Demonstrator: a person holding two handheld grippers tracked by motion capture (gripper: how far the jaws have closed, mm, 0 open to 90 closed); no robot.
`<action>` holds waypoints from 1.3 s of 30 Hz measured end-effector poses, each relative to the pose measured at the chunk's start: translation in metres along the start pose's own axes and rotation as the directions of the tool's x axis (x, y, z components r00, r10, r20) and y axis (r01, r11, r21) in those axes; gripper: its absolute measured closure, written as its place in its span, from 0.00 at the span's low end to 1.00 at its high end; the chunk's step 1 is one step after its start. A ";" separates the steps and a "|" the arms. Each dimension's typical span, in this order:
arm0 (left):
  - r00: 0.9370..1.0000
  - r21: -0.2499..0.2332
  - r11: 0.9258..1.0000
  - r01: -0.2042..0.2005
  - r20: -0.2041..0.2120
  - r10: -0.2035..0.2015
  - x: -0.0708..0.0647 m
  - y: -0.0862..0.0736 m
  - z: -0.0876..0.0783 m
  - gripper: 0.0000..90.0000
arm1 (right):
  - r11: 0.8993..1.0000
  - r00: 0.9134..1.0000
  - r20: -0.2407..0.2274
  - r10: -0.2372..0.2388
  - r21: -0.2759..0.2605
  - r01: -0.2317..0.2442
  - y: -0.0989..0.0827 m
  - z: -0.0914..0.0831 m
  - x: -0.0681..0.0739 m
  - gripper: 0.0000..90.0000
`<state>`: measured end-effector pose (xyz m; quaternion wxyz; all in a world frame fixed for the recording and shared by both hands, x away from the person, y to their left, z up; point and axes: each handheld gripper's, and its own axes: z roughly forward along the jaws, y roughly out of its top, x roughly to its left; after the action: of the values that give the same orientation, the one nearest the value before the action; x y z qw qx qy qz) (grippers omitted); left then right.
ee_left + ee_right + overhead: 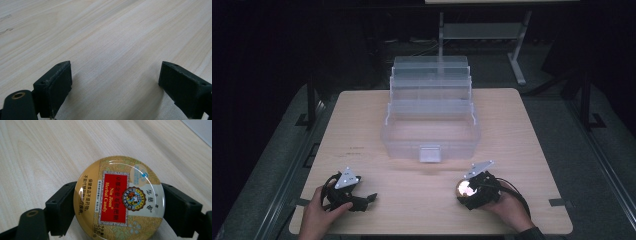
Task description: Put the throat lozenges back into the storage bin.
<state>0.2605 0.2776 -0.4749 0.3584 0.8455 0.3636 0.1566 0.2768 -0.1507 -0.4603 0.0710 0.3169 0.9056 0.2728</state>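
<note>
We hold the right tongs low at the near edge of the counter, clamped on a round gold candy tin. In the right gripper view the two black pads press the tin's rim from opposite sides, with the printed lid facing up toward the camera and the wood grain passing beneath it. Gripping across the diameter like this makes sense to us: the tin is flat and smooth, so a hold on the rim keeps it level and leaves the lid free of the pads. Whether its underside touches the counter or hangs just above it we cannot tell. In the high view the tin shows as a bright disc at the tip of these tongs, on the side facing the left tongs. Ahead of both tongs, well apart from them, stands a clear plastic tiered box with its stepped trays fanned back and its lower bin open toward us; we judge that it is spread open to take the tin, and that the grip is the start of carrying it there. Our left tongs rest near the counter's front edge, their jaws standing wide apart over bare wood with nothing between them, apparently waiting off to one side.
</note>
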 end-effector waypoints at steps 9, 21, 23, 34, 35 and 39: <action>1.000 0.000 1.000 -0.001 0.000 0.001 0.000 0.000 0.000 0.12 | 1.000 1.000 -0.005 0.005 0.000 -0.005 0.000 -0.001 -0.001 0.22; 1.000 0.000 1.000 -0.001 -0.001 0.001 0.000 0.000 0.000 0.12 | 1.000 1.000 0.006 0.011 0.002 -0.011 0.002 -0.009 -0.004 0.22; 1.000 0.000 1.000 -0.001 -0.001 0.001 0.000 0.000 0.000 0.12 | 1.000 1.000 0.009 0.011 -0.001 -0.011 0.003 -0.011 -0.005 0.22; 1.000 0.000 1.000 -0.001 0.000 0.001 0.000 0.000 0.000 0.12 | 1.000 1.000 0.023 0.009 -0.011 -0.009 0.005 -0.023 -0.008 0.22; 1.000 0.000 1.000 -0.001 -0.001 0.001 0.000 0.000 0.000 0.12 | 1.000 1.000 0.024 0.008 -0.012 -0.008 0.006 -0.024 -0.009 0.22; 1.000 0.000 1.000 -0.001 -0.001 0.001 0.000 0.000 0.000 0.12 | 1.000 1.000 0.029 0.009 -0.014 -0.008 0.008 -0.029 -0.011 0.22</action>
<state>0.2605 0.2777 -0.4748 0.3580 0.8458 0.3632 0.1570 0.2810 -0.1659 -0.4320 0.0851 0.3242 0.9012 0.2749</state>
